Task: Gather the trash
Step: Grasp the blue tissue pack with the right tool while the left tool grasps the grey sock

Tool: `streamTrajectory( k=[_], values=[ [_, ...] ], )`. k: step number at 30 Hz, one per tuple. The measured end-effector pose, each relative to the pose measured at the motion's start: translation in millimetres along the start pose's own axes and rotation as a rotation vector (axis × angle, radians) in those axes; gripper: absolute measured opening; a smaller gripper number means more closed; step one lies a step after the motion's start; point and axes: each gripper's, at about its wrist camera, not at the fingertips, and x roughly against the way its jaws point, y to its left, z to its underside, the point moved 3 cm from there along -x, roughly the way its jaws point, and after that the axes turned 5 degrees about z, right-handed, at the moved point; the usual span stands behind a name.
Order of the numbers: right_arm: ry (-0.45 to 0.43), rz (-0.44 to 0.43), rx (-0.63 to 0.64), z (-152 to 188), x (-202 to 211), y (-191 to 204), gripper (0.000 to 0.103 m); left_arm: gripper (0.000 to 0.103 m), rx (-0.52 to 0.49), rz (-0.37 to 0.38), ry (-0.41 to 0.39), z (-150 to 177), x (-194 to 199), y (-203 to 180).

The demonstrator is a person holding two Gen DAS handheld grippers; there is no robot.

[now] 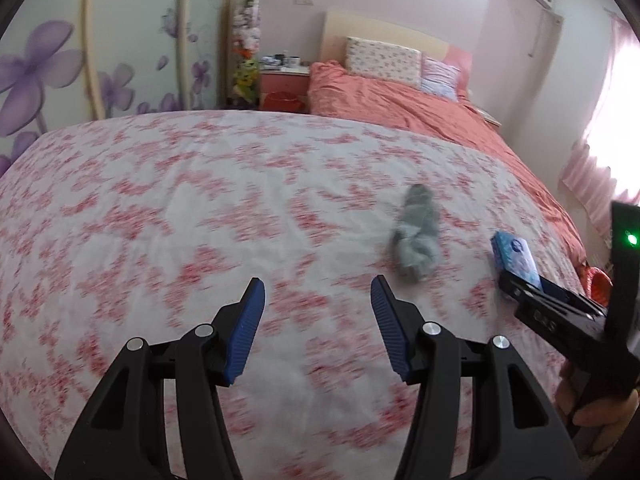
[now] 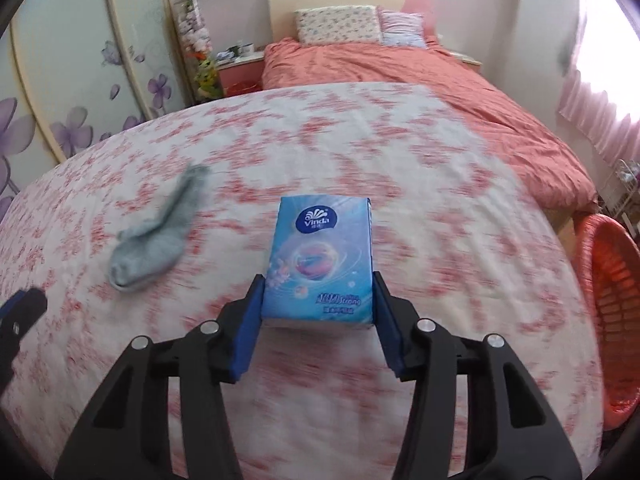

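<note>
My right gripper point(image 2: 318, 284) is shut on a blue Vinda tissue pack point(image 2: 322, 256) and holds it above the bed's red-and-white floral cover point(image 2: 360, 152). The pack also shows in the left wrist view point(image 1: 514, 254), with the right gripper point(image 1: 520, 284) at the right edge. A grey sock point(image 2: 154, 236) lies on the cover to the left of the pack; it also shows in the left wrist view point(image 1: 416, 238). My left gripper point(image 1: 318, 288) is open and empty over the cover, with the sock ahead and to its right.
An orange laundry basket point(image 2: 608, 320) stands on the floor off the bed's right side. A salmon duvet point(image 2: 400, 72) and pillows point(image 2: 340, 24) lie at the head of the bed. A pink nightstand point(image 1: 284, 80) and a flowered wardrobe point(image 1: 60, 72) stand at left.
</note>
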Motion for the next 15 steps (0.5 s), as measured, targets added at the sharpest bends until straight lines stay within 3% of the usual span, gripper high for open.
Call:
streamTrajectory(
  k=[8, 14, 15],
  values=[
    [-0.041, 0.004, -0.074, 8.5, 25.4, -65.3, 0.051, 0.056, -0.032, 0.064, 0.084, -13.6, -51.3, -45.8],
    [-0.036, -0.002, -0.089, 16.2, 30.2, -87.6, 0.051, 0.056, -0.02, 0.029, 0.123, -16.7, -77.6, -55.6],
    [-0.034, -0.001, -0.094, 17.7, 30.0, -91.4, 0.051, 0.051, -0.026, 0.031, 0.121, -17.6, -78.8, -57.7]
  ],
)
